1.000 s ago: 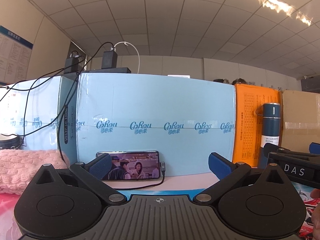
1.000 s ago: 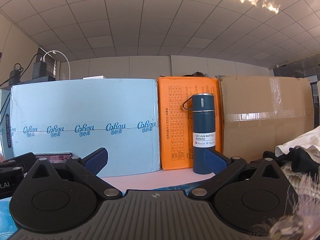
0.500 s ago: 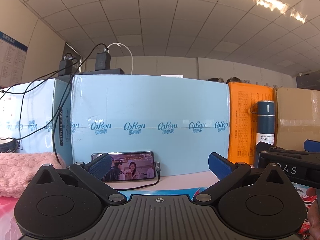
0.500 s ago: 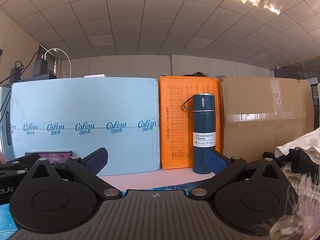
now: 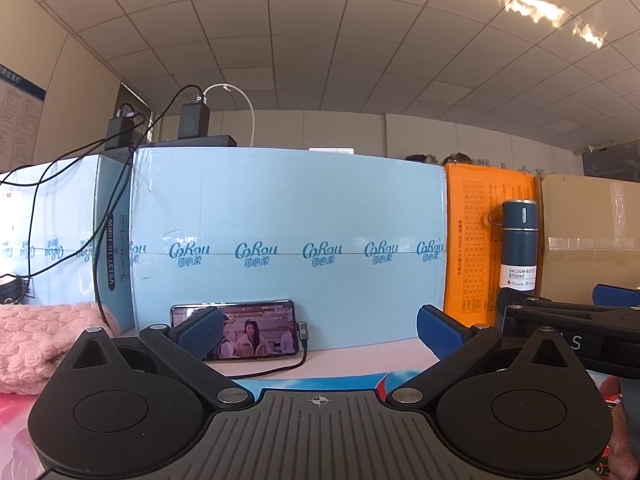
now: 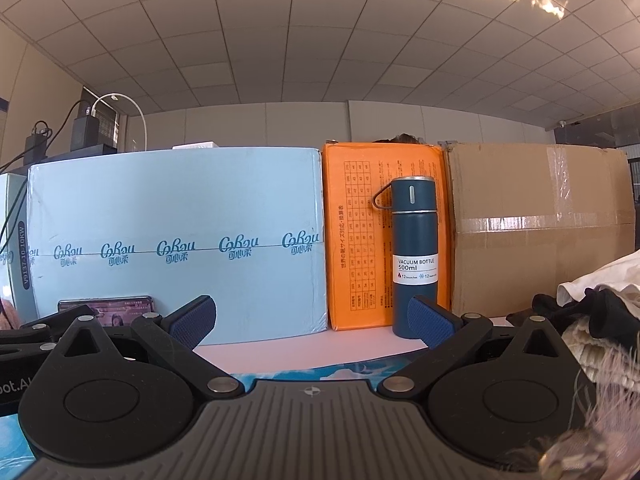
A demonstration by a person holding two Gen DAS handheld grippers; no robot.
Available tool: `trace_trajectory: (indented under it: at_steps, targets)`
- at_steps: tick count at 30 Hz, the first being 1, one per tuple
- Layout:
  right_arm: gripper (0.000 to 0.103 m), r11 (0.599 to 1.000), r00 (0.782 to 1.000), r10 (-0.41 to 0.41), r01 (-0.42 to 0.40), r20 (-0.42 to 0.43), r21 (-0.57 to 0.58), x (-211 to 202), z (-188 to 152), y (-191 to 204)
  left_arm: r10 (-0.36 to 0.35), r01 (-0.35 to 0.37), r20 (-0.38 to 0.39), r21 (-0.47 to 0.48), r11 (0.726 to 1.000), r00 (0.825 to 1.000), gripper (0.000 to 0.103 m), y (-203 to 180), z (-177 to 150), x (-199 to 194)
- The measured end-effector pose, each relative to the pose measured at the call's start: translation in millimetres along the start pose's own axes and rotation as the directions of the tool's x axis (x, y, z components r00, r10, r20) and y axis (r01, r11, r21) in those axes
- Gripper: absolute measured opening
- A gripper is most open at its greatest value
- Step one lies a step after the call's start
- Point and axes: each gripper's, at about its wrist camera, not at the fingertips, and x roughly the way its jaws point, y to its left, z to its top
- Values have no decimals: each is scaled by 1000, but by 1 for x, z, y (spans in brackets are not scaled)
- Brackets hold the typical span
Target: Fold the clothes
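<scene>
A pale pink tabletop (image 6: 304,354) carries a phone (image 5: 256,330), a vacuum bottle (image 6: 414,256), boxes and piled clothes (image 6: 592,320).

We see the pink knit garment (image 5: 36,340) cut off by the left edge, and the clothes pile (image 6: 600,320) by the right; the phone (image 5: 248,332) is partly hidden behind a fingertip (image 5: 198,330).

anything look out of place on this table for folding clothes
A smartphone playing a video leans against the light blue cardboard box, and a dark blue vacuum bottle stands nearby; neither belongs to laundry. Nothing spilled or damaged.
</scene>
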Motion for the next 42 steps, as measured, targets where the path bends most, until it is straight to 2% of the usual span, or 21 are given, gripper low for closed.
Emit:
trace_trajectory:
  at_steps: [36,42]
  targets:
    - [103,1000,1000,-9,9,11,-10,-1,2,1,10,-10,11,16,1000,1000,103,-2,1,-1]
    - [103,1000,1000,11,-11,-13,9,2,2,-1,11,-11,10,4,1000,1000,103,1,1,0]
